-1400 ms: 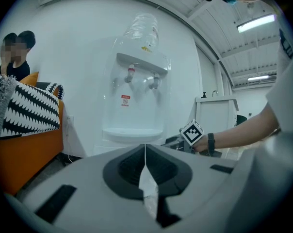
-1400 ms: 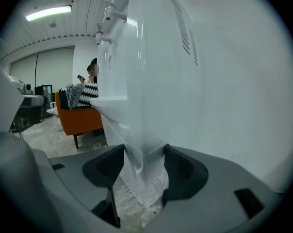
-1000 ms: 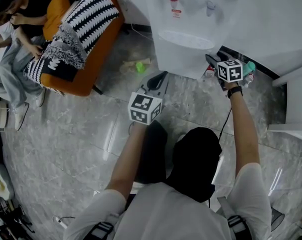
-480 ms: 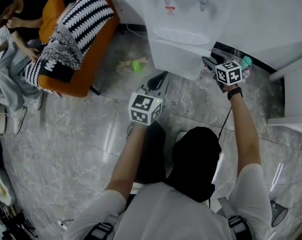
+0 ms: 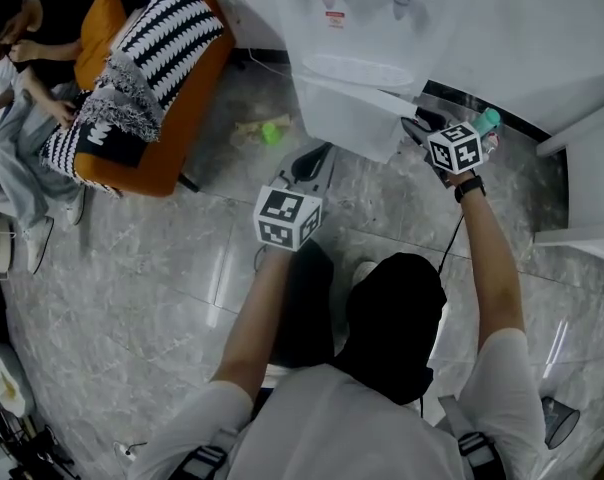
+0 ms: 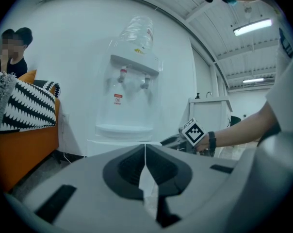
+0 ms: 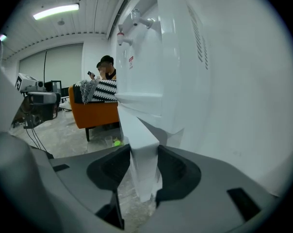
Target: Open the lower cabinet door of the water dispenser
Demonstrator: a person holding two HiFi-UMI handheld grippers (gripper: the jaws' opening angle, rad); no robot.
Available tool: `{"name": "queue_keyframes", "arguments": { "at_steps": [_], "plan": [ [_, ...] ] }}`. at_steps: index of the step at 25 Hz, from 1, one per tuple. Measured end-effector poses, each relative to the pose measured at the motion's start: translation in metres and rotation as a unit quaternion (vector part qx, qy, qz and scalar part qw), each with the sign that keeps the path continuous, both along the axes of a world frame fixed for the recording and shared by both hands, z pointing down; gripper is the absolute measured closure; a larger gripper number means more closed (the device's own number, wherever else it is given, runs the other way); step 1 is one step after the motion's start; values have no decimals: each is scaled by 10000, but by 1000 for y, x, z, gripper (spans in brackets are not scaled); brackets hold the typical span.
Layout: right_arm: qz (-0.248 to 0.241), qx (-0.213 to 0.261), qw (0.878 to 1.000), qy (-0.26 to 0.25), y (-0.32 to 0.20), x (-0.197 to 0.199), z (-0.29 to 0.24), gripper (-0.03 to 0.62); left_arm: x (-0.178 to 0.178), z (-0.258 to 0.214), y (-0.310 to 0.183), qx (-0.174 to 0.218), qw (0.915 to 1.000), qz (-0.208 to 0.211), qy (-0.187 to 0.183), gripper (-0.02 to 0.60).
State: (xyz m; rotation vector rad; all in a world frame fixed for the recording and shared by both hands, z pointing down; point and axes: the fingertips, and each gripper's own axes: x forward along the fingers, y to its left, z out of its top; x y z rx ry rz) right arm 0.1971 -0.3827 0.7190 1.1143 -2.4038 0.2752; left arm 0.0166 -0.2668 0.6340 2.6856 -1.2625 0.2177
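Closing on the free edge of the white flat lower cabinet door [image 7: 141,149], the right claw [image 7: 144,166] has that edge between its jaws, and both dark pads look to be against the panel. The door stands ajar, swung a little way out from the body of the tall white plastic water dispenser [image 5: 367,28], which rises just beyond and to the right of this claw. The dispenser's two taps sit high above the claw, with the drip shelf between them and the door. Behind the jaws, the white cube with black square markers [image 5: 454,148] rides on the claw, and a black wristband [image 5: 469,184] circles the wrist that holds it. A small teal object [image 5: 487,120] lies just to the right of the cube, too small to make out. Farther right stands a white cabinet [image 5: 592,188].

The left claw [image 6: 145,164] hangs well apart from the dispenser, pointing toward its front, with its jaws drawn together and nothing between them. Its own marker cube [image 5: 288,218] sits at the back of it. Beyond this claw and to its left, a small bright green object [image 5: 272,133] lies on the grey marbled tile floor [image 5: 132,288]. Farther left is an orange upholstered sofa [image 5: 172,138] draped with a black-and-white zigzag blanket [image 5: 167,28], and a seated person in a black top [image 5: 42,18] is at its far end.
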Motion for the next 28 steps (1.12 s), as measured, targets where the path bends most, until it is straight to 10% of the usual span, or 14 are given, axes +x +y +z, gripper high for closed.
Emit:
{"name": "queue_keyframes", "arguments": {
  "at_steps": [28],
  "plan": [
    [-404, -55, 9991, 115, 45, -23, 1, 424, -10, -4, 12, 302, 9991, 19, -305, 568]
  ]
}}
